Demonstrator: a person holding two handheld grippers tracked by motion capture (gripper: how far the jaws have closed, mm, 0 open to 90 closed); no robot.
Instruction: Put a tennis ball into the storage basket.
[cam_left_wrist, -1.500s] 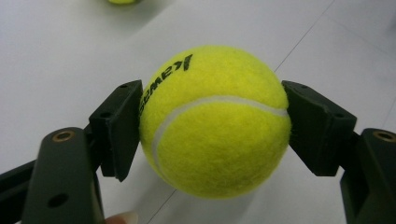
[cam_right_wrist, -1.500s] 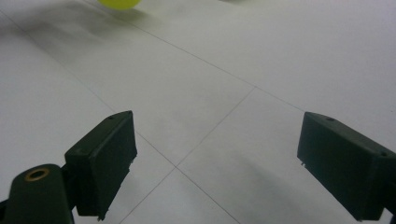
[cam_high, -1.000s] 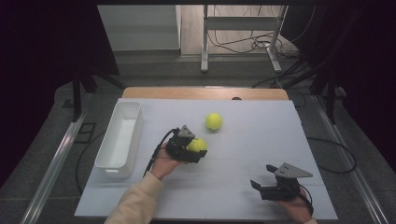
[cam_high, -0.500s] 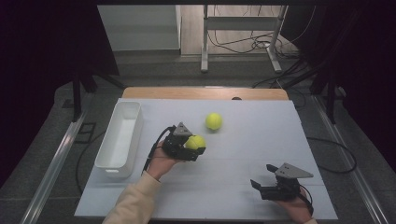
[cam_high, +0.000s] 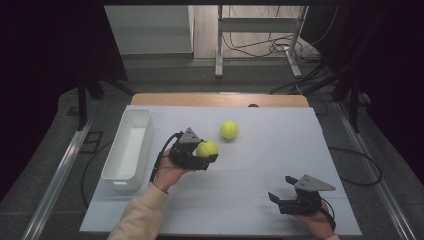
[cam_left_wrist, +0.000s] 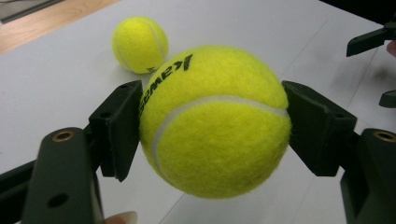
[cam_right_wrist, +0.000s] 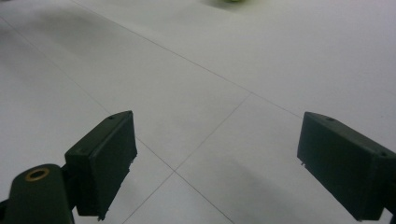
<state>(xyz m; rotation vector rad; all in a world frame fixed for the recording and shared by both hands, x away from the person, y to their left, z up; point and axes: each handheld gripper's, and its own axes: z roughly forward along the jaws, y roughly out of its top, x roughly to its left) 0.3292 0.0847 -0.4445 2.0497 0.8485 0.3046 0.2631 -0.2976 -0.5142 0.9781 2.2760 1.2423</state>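
Note:
My left gripper (cam_high: 204, 154) is shut on a yellow tennis ball (cam_high: 207, 148) and holds it a little above the white table (cam_high: 260, 165). In the left gripper view both pads press the ball (cam_left_wrist: 212, 119) from either side, and it hangs clear of the surface. A second tennis ball (cam_high: 229, 130) lies on the table just beyond and to the right, also seen as the far ball (cam_left_wrist: 139, 44). My right gripper (cam_high: 276, 199) rests low near the front right of the table, open, with nothing between its pads (cam_right_wrist: 105, 156).
A long white bin (cam_high: 128, 147) stands along the table's left side, beside my left hand. A wooden strip (cam_high: 220, 100) runs along the far edge. Cables and a metal stand lie on the floor behind the table.
My left gripper has risen slightly with the ball in it and drifted a little toward the far side. The right gripper and the loose ball have stayed put.

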